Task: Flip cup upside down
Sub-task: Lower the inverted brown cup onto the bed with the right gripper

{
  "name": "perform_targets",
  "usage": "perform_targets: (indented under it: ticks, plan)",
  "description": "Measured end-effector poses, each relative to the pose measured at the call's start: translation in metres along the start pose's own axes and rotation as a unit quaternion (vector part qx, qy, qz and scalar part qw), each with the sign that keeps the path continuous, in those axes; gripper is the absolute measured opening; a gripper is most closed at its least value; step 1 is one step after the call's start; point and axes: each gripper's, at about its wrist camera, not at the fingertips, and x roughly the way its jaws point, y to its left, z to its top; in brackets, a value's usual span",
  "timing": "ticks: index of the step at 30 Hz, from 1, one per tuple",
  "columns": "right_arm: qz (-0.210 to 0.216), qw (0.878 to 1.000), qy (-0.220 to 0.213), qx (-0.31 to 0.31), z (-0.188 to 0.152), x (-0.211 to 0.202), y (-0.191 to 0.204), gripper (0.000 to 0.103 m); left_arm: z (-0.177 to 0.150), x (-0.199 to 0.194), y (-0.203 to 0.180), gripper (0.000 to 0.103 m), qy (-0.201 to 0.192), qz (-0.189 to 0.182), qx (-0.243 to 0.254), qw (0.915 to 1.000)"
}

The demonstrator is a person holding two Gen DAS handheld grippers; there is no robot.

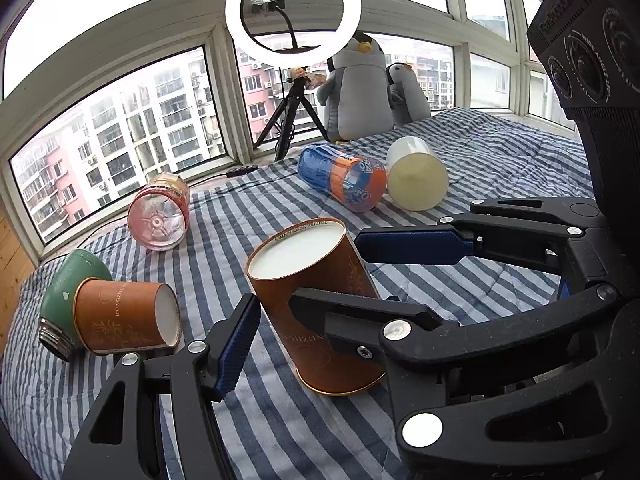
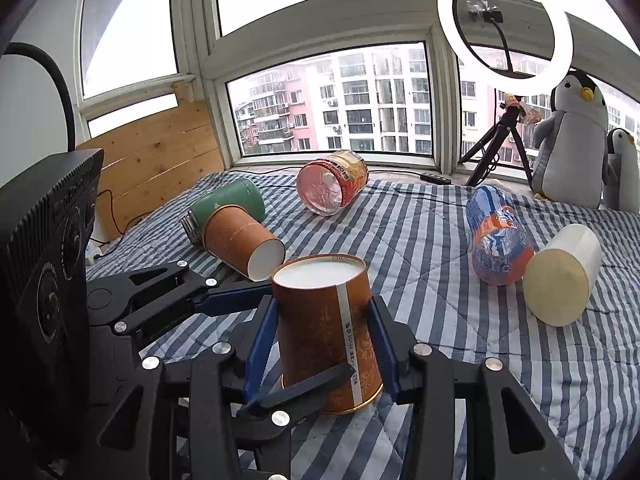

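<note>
A brown paper cup [image 1: 320, 300] stands upside down on the striped bedspread [image 1: 460, 292], white base up and slightly tilted; it also shows in the right wrist view [image 2: 326, 328]. My right gripper [image 2: 322, 344] has its blue pads on both sides of the cup and grips it; in the left wrist view one blue pad [image 1: 412, 246] lies behind the cup and one black finger crosses its front. My left gripper [image 1: 280, 320] is open, with one blue pad [image 1: 236, 344] just left of the cup and apart from it.
A second brown paper cup [image 1: 124, 316] lies on its side against a green flask [image 1: 68, 280]. A pink-bottomed bottle [image 1: 160, 216], a blue and orange bottle [image 1: 344, 176] and a cream cup [image 1: 416, 176] lie farther back. Plush penguins [image 1: 356, 92] and a ring light tripod [image 1: 292, 112] stand by the window.
</note>
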Motion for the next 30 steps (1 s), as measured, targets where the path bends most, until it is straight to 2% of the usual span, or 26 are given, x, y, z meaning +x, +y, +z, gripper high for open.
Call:
perform_targets:
  ticks: [16, 22, 26, 30]
  plan:
    - [-0.015, 1.000, -0.001, 0.004, -0.015, -0.019, 0.000, 0.042, -0.013, -0.015, -0.021, 0.067, 0.003, -0.005, 0.024, 0.9997]
    - [-0.015, 1.000, -0.010, 0.005, -0.018, -0.029, 0.001, 0.043, -0.018, -0.021, -0.023, 0.068, 0.006, -0.012, 0.017, 0.9998]
    - [-0.012, 1.000, -0.015, 0.008, -0.019, -0.034, 0.001, 0.050, -0.022, -0.028, -0.021, 0.079, 0.004, -0.022, 0.013, 0.9997]
    - [-0.011, 1.000, -0.023, 0.013, -0.020, -0.039, 0.001, 0.056, -0.027, -0.037, -0.021, 0.080, 0.000, -0.020, 0.013, 0.9997]
